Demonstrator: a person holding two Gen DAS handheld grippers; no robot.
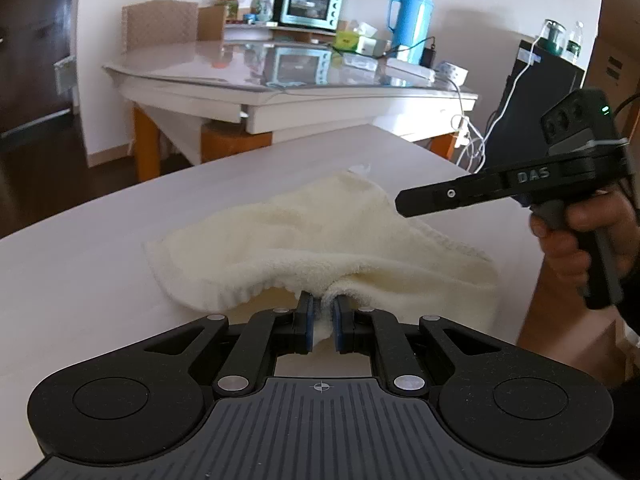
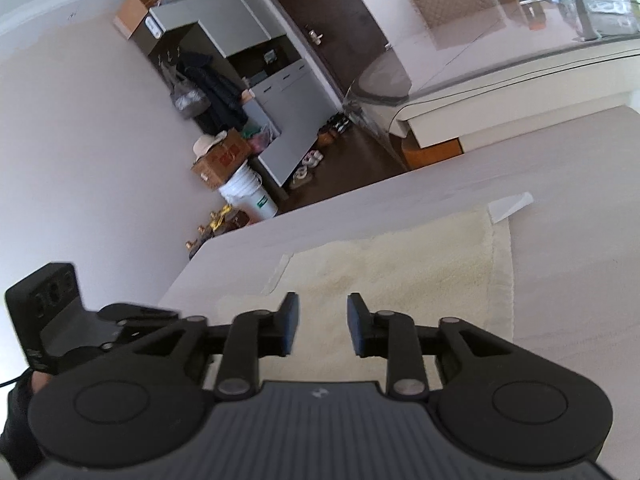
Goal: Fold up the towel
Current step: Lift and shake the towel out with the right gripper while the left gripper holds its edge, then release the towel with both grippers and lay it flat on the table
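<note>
A cream towel [image 1: 320, 240] lies on the white table [image 1: 80, 280], its near edge lifted. My left gripper [image 1: 323, 322] is shut on that near edge, and cloth shows between its blue pads. My right gripper [image 2: 323, 326] is open and empty, hovering above the flat part of the towel [image 2: 400, 276]. In the left wrist view the right gripper [image 1: 404, 204] comes in from the right above the towel, held by a hand. The left gripper's body also shows at the left edge of the right wrist view [image 2: 80, 320].
A small white paper scrap [image 2: 510, 206] lies by the towel's far corner. Beyond is a glass-topped table [image 1: 280, 76] with a toaster oven [image 1: 310, 4] and blue thermos [image 1: 412, 20]. A black box [image 1: 536, 116] with cables stands at the right.
</note>
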